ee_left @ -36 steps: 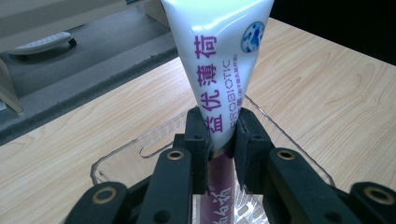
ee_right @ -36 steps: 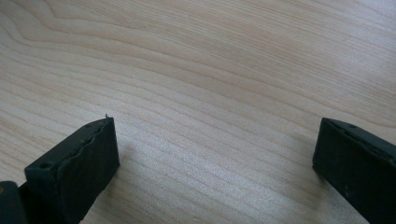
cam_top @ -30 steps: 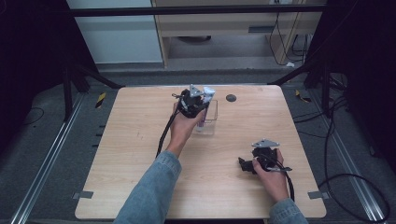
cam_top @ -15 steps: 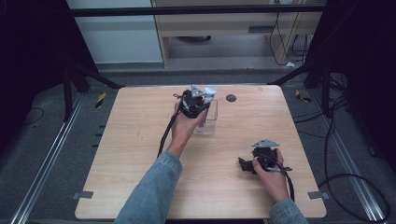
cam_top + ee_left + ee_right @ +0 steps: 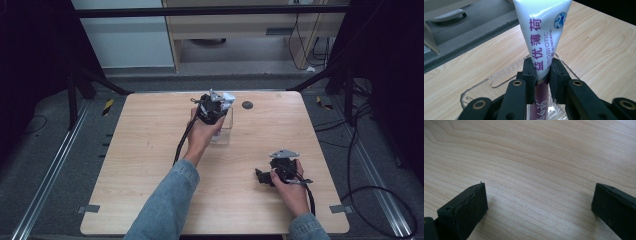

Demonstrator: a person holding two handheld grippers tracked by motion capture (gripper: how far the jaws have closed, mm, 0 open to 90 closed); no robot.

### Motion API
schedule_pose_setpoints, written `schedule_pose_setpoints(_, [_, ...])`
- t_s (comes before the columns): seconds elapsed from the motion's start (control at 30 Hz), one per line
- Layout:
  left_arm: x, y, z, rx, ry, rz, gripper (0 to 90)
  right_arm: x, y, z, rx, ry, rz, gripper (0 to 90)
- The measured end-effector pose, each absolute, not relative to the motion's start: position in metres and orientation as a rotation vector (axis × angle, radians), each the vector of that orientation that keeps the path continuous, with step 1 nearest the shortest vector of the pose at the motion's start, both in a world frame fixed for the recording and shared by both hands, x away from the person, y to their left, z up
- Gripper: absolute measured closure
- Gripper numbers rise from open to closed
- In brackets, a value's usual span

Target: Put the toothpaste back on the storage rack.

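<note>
The white toothpaste tube [image 5: 541, 35], printed with purple characters and the word PROBIOTIC, was clamped between the two black jaws of the left gripper [image 5: 541, 75], its purple lower end dipping into a clear plastic container [image 5: 499, 81] that stood on the wooden table [image 5: 599, 50]. In the high view the left gripper [image 5: 212, 107] hung over that container [image 5: 224, 131] toward the far middle of the table [image 5: 150, 150], with the person's denim-sleeved left forearm [image 5: 165, 205] stretching up to it.

Compared with the high views of the second before, almost nothing had shifted: the left hand sat at the same spot above the container and the grip on the tube had not loosened. I judged that the tube was being lowered or steadied inside the container, and that releasing it was the step to come; the tube leaned a little, so it might tip against the wall once let go.

The right gripper [image 5: 270, 176] rested near the table's near right corner, well apart from the container, exactly as before. Its jaws stood wide apart with bare wood [image 5: 536, 170] between them.
</note>
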State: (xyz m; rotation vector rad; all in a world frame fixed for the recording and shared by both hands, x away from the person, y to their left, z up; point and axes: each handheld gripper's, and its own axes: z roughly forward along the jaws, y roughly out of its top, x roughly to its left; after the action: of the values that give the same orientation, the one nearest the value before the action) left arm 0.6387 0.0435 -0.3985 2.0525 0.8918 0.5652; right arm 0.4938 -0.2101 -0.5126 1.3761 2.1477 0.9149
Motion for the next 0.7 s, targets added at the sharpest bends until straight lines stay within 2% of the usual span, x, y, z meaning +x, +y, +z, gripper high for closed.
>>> schedule_pose_setpoints(0.7, [0.647, 0.028, -0.4, 2.07, 0.908, 0.557, 74.7, 0.494, -0.21, -0.513, 1.375, 2.148, 0.915, 0.6])
